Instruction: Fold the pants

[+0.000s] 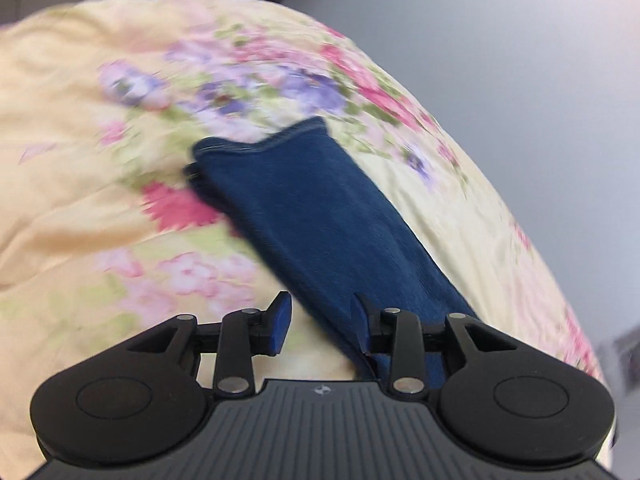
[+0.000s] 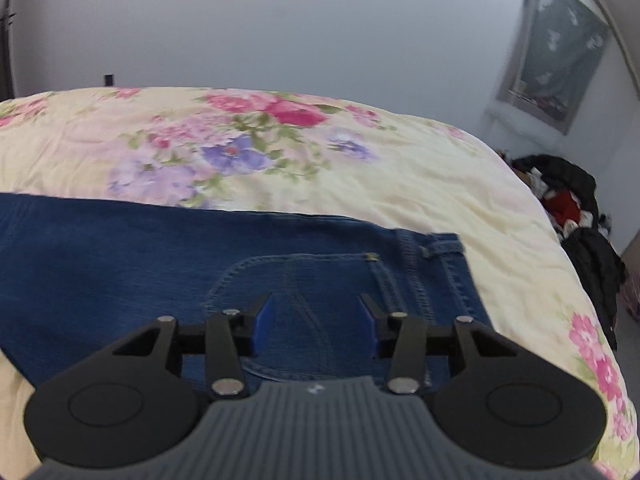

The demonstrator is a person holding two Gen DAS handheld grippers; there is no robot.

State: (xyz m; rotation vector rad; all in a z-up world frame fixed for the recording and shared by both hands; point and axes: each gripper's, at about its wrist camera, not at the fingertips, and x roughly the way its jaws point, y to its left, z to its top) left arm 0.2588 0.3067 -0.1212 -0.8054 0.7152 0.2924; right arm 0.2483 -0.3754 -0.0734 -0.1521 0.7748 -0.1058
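The jeans lie flat on the flowered bed, legs stacked one on the other, so a lengthwise fold looks done. The left gripper hovers over the leg end, fingers parted and holding nothing; the hems point toward 11 o'clock. The right gripper hangs over the back pocket near the waistband, fingers likewise apart and empty, probably freed to take a fresh hold.
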